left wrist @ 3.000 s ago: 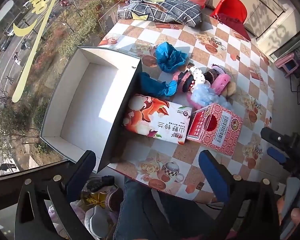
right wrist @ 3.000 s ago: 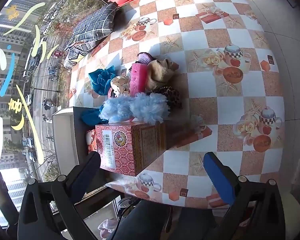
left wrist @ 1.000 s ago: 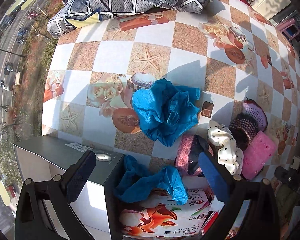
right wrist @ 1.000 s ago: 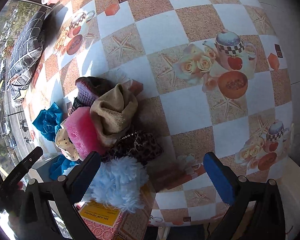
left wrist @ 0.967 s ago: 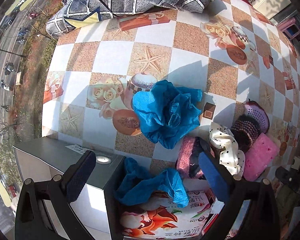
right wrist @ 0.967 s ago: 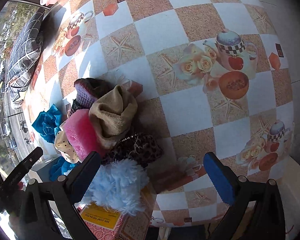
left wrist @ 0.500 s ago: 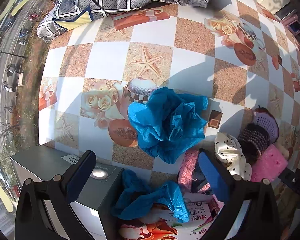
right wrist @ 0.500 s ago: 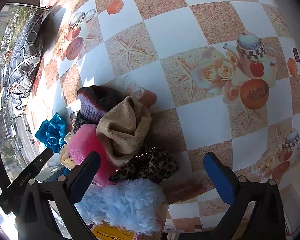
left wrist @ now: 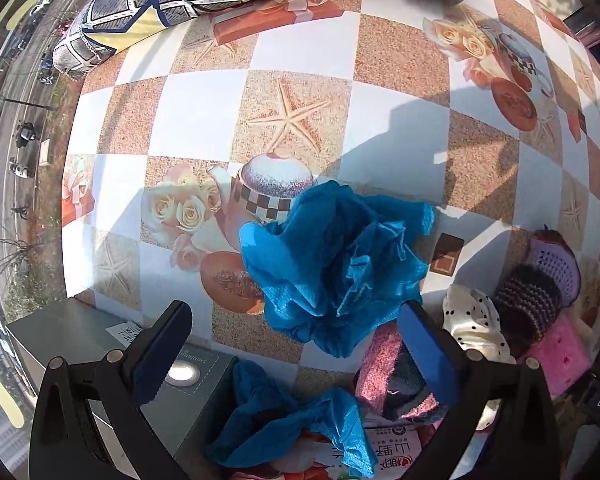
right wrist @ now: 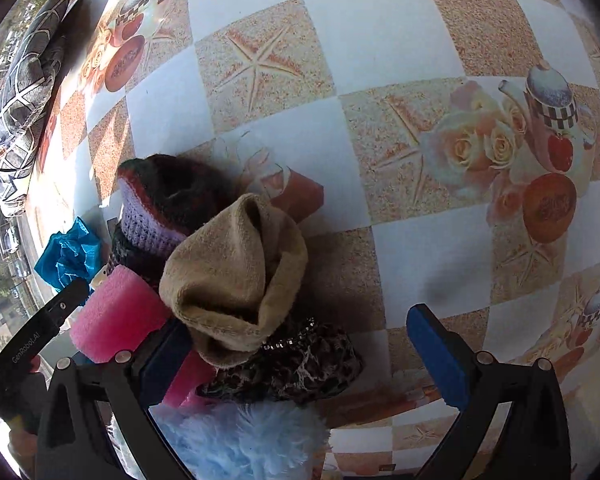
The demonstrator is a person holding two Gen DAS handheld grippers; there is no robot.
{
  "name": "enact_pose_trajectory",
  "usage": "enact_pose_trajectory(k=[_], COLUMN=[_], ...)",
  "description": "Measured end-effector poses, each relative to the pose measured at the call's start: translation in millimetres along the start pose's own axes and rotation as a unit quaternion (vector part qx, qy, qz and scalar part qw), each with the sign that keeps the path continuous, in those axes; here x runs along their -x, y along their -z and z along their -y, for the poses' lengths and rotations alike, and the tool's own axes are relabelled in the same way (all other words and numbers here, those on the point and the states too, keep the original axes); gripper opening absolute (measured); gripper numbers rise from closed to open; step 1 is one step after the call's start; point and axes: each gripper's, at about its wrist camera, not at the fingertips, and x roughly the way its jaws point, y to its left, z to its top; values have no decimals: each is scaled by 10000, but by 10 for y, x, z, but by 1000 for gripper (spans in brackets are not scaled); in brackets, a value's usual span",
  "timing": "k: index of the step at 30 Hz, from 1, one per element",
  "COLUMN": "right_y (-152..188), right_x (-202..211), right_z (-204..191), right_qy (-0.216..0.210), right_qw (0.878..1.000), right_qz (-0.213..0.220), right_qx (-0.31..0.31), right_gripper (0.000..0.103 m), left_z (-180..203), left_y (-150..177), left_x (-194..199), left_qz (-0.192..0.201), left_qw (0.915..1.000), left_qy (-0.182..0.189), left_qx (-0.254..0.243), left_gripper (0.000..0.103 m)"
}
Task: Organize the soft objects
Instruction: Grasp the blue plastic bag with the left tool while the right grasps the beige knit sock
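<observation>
From the left wrist, the left gripper (left wrist: pixel 290 344) hangs spread wide and empty just above the crumpled blue cloth (left wrist: pixel 336 264), which lies beside the grey box (left wrist: pixel 100 344). It should descend straight and pinch the cloth's thick middle.

From the right wrist, the right gripper (right wrist: pixel 300 344) is also wide apart, holding nothing, over the beige towel (right wrist: pixel 236 276).

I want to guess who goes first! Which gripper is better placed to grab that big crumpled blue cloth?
Probably the left gripper. It is open, and the big crumpled blue cloth lies straight ahead between its fingers. The right gripper, also open, faces the tan cloth instead; there the blue one lies far off to the side.
</observation>
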Motion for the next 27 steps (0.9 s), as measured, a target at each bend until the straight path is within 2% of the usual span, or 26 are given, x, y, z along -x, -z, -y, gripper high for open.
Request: enact_pose_trajectory(k=[7,8,9,12,20,22,27], right_y=[24,33,48,63,-167,-212,-222], right_x=[220,263,313,386,56,-16,-72], right_z=[558,665,767,902,395,336,146], right_qy=[703,802,744,147,171,284,491], right_qw=[9940,9920,9909,9922,9959,9957,9944], right_qz=[546,600,671,797,787,808,914], right_qx=[-636,-765,-900,-945,-406,-338,-222], right_gripper=[103,103,103,103,103,103,103], left_z=[22,6,-20,-35,29,13,-108], left_y=[-68,2,4,-7,-79,-106,-154], left_x=[-141,-155,-184,-255,-623,-712,-893], left_qz=[-46,-50,-60,-100,-329,-354,-433], left_qw=[10000,10000,10000,9999,9994,9993,9986], left_qy=[11,4,10,17,-68,56,314], left_qx=[-17,-11,-5,12,6,135,54], left_gripper=[103,103,103,103,103,103,103])
